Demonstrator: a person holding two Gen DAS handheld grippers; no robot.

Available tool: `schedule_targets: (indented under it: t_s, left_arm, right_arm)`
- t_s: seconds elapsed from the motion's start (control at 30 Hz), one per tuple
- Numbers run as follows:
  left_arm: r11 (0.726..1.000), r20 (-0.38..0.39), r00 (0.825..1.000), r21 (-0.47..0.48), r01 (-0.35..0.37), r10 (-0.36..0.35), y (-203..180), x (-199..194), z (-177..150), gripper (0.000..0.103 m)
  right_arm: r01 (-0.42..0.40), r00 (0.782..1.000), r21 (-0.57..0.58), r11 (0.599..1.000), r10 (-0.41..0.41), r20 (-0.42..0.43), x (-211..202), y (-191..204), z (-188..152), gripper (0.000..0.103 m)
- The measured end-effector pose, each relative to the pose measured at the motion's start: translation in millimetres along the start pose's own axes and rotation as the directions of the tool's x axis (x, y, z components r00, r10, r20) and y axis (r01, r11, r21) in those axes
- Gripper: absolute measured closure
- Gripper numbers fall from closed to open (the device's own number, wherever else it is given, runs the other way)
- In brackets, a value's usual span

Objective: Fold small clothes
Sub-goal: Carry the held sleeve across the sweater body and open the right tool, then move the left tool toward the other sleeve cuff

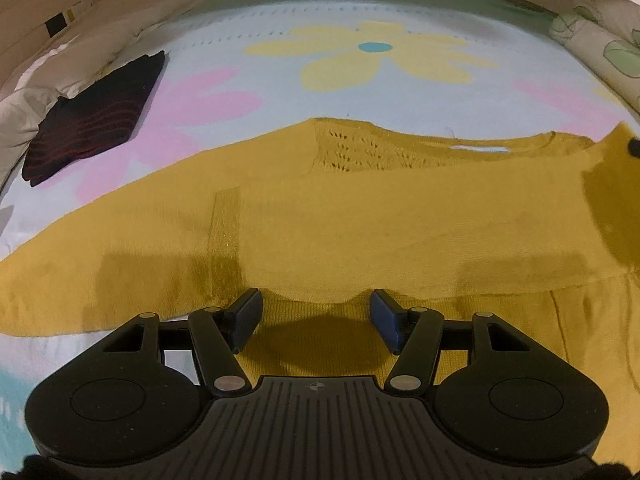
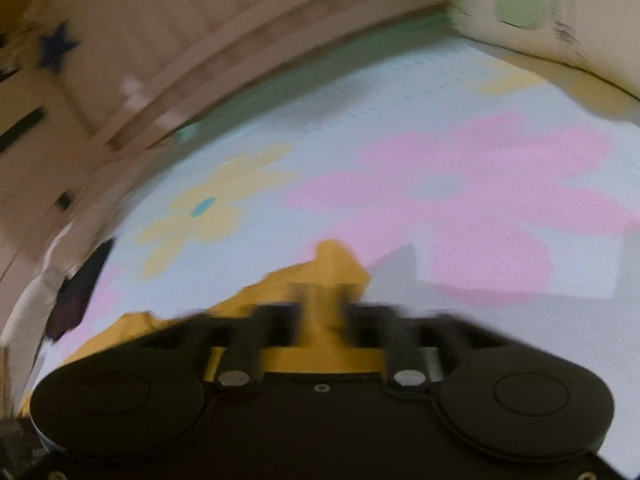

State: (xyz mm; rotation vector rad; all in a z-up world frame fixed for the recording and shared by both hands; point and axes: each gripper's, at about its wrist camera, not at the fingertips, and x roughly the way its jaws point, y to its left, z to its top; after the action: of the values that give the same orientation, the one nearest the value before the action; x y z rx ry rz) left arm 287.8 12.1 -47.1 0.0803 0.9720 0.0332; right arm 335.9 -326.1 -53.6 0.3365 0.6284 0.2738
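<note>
Left tongs [image 1: 316, 318] gape over yellow sweater's [image 1: 360, 216] near edge, poised to pinch. Right tongs [image 2: 320, 312] look clamped on its corner, ready to fold.

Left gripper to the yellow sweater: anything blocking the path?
Nothing visible. The left gripper hangs open right over the near part of the yellow sweater, with only bare knit between its fingers. The folded dark striped garment lies well off to the far left on the flowered sheet.
</note>
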Motion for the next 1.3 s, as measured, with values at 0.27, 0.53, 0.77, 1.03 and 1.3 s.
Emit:
schedule_targets:
  t_s: [0.27,0.53,0.77,1.03,1.3]
  left_arm:
    - [1.0,0.044,0.999,0.008,0.004,-0.004,-7.8,-4.1,5.0,0.045]
    - [1.0,0.017,1.0,0.019,0.015,-0.015,-7.7,3.4,0.6,0.045]
    - [0.999,0.062,0.998,-0.043,0.021,-0.018,6.2,-0.3,3.5,0.045]
    - [0.966,0.065,0.987,-0.205,0.156,-0.145,33.8,10.5,11.0,0.044]
    - [0.993,0.059,0.991,-0.022,0.119,-0.117,8.6,22.6,-0.2,0.008]
  right_arm:
    - [0.175,0.984,-0.064,0.982,-0.175,0.0,-10.2,-14.5,12.9,0.093]
    - [0.244,0.967,-0.03,0.969,-0.246,-0.069,1.2,-24.1,5.1,0.071]
    - [0.165,0.986,-0.076,0.983,-0.162,0.039,-20.9,-7.4,21.0,0.046]
    - [0.048,0.996,-0.225,0.973,-0.064,-0.064,3.8,32.9,6.3,0.016]
    - [0.062,0.97,-0.421,0.905,-0.154,-0.19,35.1,52.0,-37.3,0.0]
